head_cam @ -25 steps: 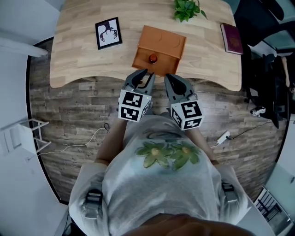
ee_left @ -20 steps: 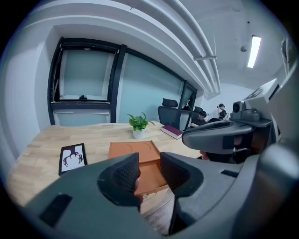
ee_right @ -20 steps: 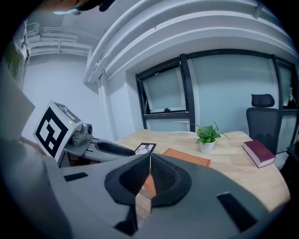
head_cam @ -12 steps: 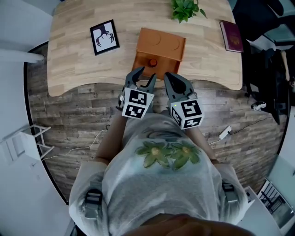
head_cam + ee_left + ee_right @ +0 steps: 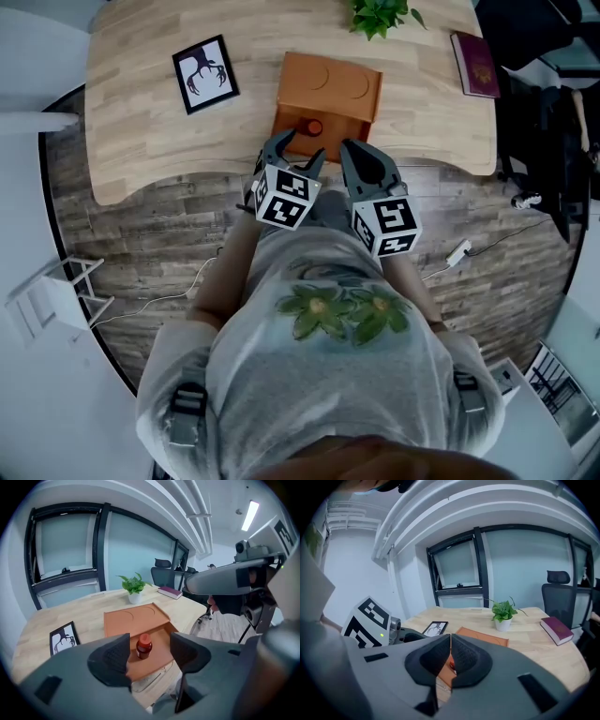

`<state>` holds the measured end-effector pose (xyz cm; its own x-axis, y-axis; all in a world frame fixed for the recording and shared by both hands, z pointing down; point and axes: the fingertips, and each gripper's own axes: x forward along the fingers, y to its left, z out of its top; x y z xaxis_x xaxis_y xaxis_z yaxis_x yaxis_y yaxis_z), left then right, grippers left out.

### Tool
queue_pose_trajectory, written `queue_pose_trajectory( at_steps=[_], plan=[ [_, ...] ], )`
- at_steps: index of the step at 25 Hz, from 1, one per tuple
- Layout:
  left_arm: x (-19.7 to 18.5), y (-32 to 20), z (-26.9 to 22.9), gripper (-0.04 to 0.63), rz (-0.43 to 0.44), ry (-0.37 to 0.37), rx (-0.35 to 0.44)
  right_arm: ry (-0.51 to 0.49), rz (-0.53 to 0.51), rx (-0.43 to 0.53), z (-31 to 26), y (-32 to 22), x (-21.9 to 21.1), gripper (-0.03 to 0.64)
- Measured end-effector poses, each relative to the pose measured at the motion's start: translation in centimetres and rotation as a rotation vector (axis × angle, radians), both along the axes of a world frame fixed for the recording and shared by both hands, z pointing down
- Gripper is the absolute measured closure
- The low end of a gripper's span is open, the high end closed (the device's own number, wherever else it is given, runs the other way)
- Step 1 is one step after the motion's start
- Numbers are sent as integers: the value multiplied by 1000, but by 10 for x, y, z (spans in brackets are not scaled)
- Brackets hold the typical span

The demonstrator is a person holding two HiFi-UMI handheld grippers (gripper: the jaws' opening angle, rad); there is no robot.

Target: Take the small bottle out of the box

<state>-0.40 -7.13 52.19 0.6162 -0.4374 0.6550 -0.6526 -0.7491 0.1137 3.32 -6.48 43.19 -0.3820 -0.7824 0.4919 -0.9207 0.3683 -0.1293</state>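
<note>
In the open box the small bottle is standing upright, so the left gripper, jaws just opening and empty, should be straddling it squarely; the right gripper is sitting closed

Our left claw has just been opening its jaws, and they stand wide apart. Beyond them, untouched, we see the small bottle upright in the open orange box on the wooden surface.
</note>
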Motion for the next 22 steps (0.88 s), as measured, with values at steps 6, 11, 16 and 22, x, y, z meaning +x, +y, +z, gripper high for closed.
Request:
queue_pose_trajectory(
  at_steps=[6,11,16,22],
  plan=[
    [3,-8,24,342,28,-78,-20,2,3,-45,13,-4,3,606],
    [5,-15,41,330,40,-144,-43,2,-29,-64,16,-16,7,607],
    [14,-19,50,327,64,-185,-61,0,-63,-87,20,-28,14,607],
    [16,-22,63,327,80,-232,-74,-5,-96,-110,27,-41,21,607]
  ],
)
